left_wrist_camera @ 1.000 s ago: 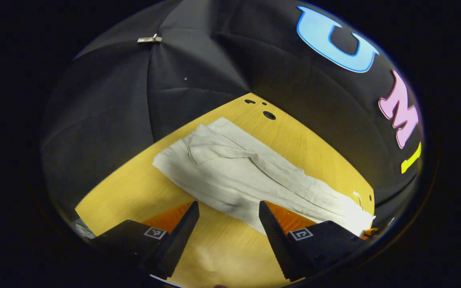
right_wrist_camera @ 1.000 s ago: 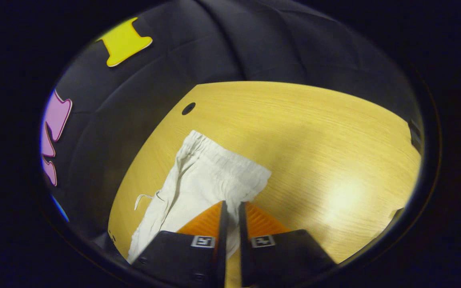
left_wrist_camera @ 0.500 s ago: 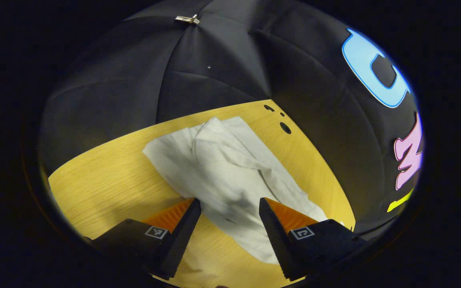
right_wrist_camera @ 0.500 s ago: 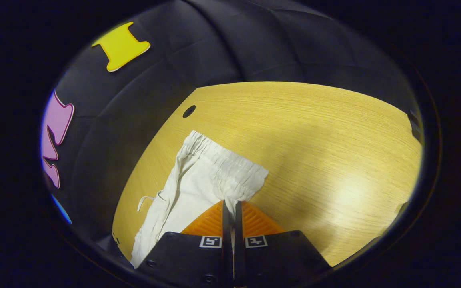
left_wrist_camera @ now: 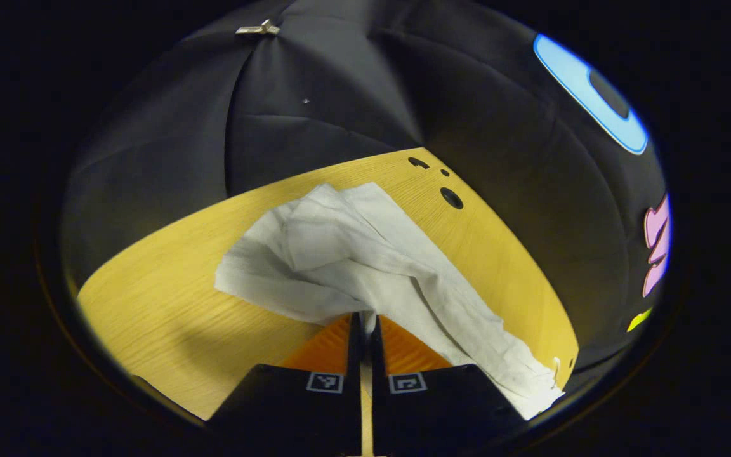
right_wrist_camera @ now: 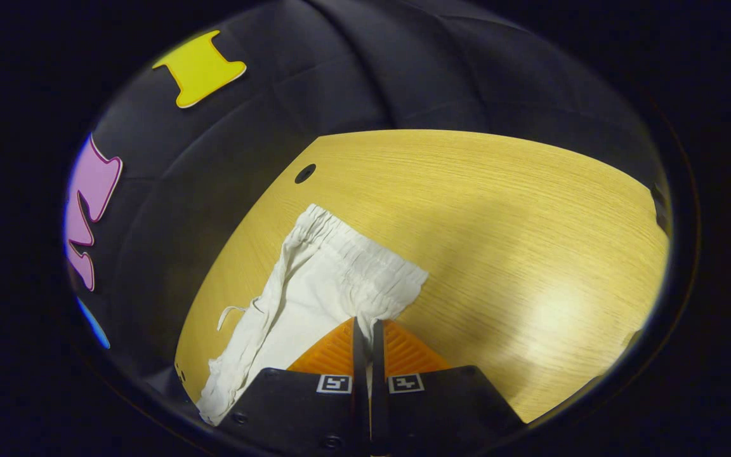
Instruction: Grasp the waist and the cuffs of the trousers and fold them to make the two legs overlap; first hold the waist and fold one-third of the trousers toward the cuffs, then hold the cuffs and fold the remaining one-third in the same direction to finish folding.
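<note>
White trousers (left_wrist_camera: 353, 247) lie crumpled along the yellow wooden table (left_wrist_camera: 162, 311). The leg ends lie at the far left, and the waist end runs off to the lower right. In the left gripper view, my left gripper (left_wrist_camera: 363, 317) is shut on the near edge of a leg, and the cloth rises in a small peak at the pinch. In the right gripper view, the gathered waistband (right_wrist_camera: 359, 254) lies flat, with a drawstring (right_wrist_camera: 229, 312) trailing at its left. My right gripper (right_wrist_camera: 363, 322) is shut on the waistband's near corner.
Round holes are set into the tabletop near its far edge (left_wrist_camera: 451, 198) (right_wrist_camera: 305, 172). Black cloth walls close in behind the table. A broad stretch of bare wood (right_wrist_camera: 530, 241) lies right of the waistband.
My left gripper was open over the near edge of the leg and has now shut on it, bunching the cloth upward. The right gripper has closed its last small gap and stays at the waistband.
</note>
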A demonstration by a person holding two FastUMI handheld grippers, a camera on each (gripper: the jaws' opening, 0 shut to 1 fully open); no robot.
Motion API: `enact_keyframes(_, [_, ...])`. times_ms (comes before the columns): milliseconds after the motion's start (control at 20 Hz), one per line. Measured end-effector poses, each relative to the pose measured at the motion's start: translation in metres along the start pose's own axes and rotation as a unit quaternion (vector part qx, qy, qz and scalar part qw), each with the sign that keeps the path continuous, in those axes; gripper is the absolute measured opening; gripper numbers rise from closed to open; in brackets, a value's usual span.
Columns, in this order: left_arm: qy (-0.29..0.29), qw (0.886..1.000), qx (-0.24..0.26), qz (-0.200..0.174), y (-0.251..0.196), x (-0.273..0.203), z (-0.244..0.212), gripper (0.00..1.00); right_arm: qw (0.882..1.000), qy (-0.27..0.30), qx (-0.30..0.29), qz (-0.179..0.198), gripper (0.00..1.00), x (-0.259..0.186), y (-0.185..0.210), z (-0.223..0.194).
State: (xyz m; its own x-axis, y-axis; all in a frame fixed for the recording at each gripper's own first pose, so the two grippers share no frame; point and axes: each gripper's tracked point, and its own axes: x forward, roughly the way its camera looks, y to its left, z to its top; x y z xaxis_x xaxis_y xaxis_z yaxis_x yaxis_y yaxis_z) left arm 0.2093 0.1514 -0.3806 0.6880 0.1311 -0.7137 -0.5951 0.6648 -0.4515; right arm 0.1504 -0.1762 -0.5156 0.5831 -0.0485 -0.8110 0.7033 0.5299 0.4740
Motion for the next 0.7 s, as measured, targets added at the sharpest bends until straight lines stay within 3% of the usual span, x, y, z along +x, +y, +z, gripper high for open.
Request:
enact_keyframes(100, [0.003,1.000,-0.015,-0.005,0.001,-0.003,-0.002,0.06,1.000,-0.009,-0.008,0.005,0.06,-0.003,0.002,0.004])
enact_keyframes(450, [0.009,0.999,-0.022,-0.024,0.009,-0.032,-0.033,0.06,0.995,-0.062,-0.072,0.034,0.06,-0.047,0.010,0.036])
enact_keyframes(700, [0.024,0.998,-0.031,-0.044,0.010,-0.057,-0.062,0.06,0.982,-0.101,-0.145,0.070,0.06,-0.084,0.028,0.061])
